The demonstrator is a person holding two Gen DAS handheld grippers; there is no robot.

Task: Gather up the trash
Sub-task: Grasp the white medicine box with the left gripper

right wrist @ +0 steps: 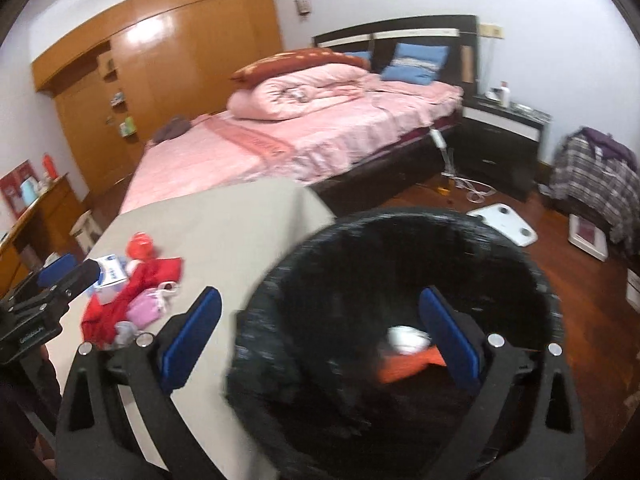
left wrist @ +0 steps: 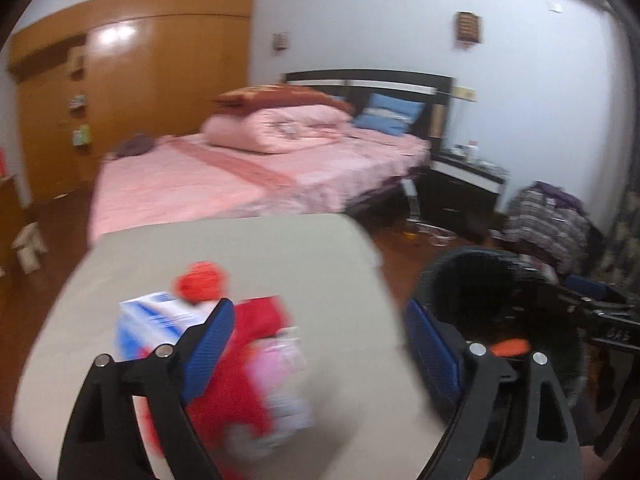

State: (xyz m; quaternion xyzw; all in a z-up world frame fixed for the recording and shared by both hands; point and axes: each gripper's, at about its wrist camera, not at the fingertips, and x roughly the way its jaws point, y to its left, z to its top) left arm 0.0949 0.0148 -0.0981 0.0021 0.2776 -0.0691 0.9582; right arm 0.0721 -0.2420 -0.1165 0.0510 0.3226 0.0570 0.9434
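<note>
Red, pink and boxed trash (left wrist: pixel 240 344) is being left waiting on the table (left wrist: pixel 328 264) beneath the spread, empty left gripper (left wrist: pixel 316 344), while white and orange scraps (right wrist: pixel 408 350) are already being held in the bin (right wrist: pixel 304 256) below the spread, empty right gripper (right wrist: pixel 320 338).

Both the left gripper (left wrist: pixel 318 344) and the right gripper (right wrist: pixel 320 336) are built alike: black plastic arms with triangular cut-outs, round silver screws at the joints, and flat blue ribbed fingers (right wrist: pixel 192 336). White lettering marks the black body.
</note>
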